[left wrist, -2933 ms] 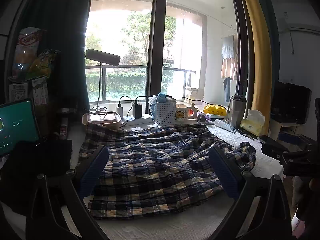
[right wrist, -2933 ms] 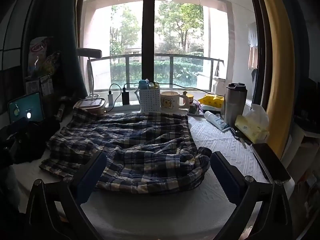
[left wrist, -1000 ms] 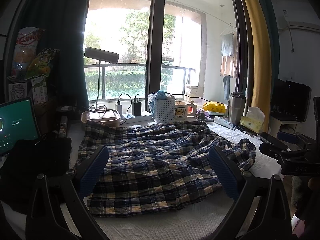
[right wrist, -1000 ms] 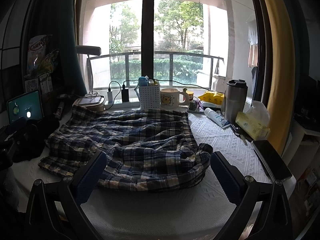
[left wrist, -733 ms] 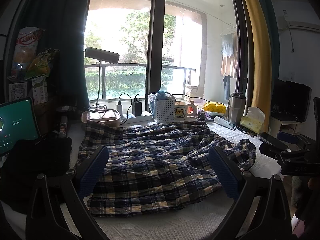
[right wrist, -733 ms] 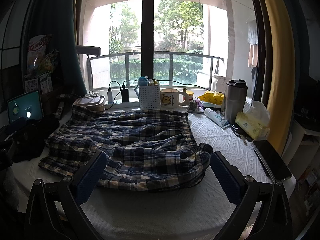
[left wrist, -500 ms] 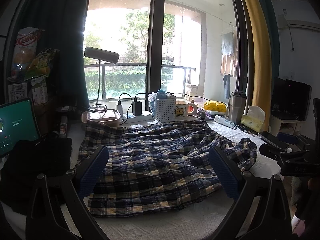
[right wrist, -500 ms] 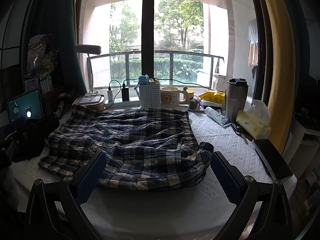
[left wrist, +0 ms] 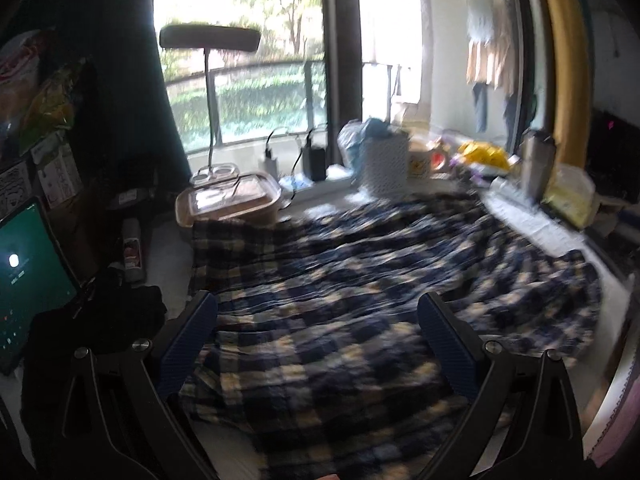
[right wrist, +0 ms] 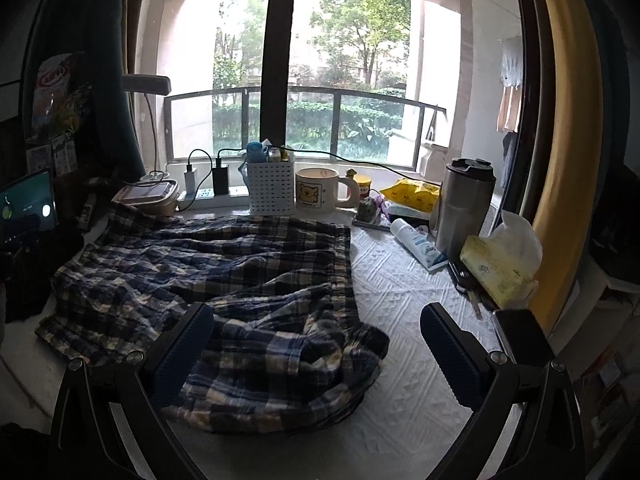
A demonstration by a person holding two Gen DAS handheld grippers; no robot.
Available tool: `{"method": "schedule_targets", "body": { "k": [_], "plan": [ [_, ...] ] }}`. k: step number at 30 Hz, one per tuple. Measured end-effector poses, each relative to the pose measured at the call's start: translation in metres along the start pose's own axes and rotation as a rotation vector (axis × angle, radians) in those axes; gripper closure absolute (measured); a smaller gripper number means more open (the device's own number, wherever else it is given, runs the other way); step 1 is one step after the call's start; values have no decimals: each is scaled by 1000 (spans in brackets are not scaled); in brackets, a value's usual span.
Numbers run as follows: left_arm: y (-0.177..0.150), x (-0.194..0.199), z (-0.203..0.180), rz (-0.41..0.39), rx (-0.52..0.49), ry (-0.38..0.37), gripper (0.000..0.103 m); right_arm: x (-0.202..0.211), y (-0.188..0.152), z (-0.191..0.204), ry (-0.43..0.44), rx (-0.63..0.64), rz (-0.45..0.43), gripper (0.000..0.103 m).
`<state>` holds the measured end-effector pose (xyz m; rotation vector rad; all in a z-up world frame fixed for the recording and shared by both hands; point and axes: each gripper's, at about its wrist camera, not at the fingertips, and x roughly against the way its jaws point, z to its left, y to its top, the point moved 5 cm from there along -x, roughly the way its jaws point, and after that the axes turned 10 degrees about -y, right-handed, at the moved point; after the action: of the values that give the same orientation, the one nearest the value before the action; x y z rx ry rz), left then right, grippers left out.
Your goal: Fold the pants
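The left gripper (left wrist: 318, 340) has dropped toward the plaid pants (left wrist: 360, 304) and swung left, its view now blurred with motion. The right gripper (right wrist: 316, 350) has also eased lower and nearer the pants' (right wrist: 224, 280) bunched near end.

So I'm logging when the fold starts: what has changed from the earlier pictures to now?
The left claw has swung forward and down toward the plaid pants; its view is motion-blurred. The right claw has dipped closer over the bunched end. Both remain open, gripping nothing. The pants lie as before, unfolded; the mug and tumbler are unmoved.
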<state>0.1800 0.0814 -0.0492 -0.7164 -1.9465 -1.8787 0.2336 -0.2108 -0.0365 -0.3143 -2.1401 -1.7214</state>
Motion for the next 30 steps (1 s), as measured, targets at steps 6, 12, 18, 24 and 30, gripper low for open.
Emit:
{"method": "schedule_targets", "body": {
  "k": [6,12,18,24,30],
  "plan": [
    [11,-53,59,97,33,70,4,-51,42,-21,7,45,3,0],
    [17,-102,117,163,73,120,15,-124,69,-42,41,52,89,0],
    [22,-137,145,183,99,108,17,-207,75,-33,117,95,210,12],
    [23,-156,146,217,56,108,25,-286,57,-2,176,129,362,30],
    [17,-174,140,256,21,108,89,-319,48,17,193,177,380,71]
  ]
}}
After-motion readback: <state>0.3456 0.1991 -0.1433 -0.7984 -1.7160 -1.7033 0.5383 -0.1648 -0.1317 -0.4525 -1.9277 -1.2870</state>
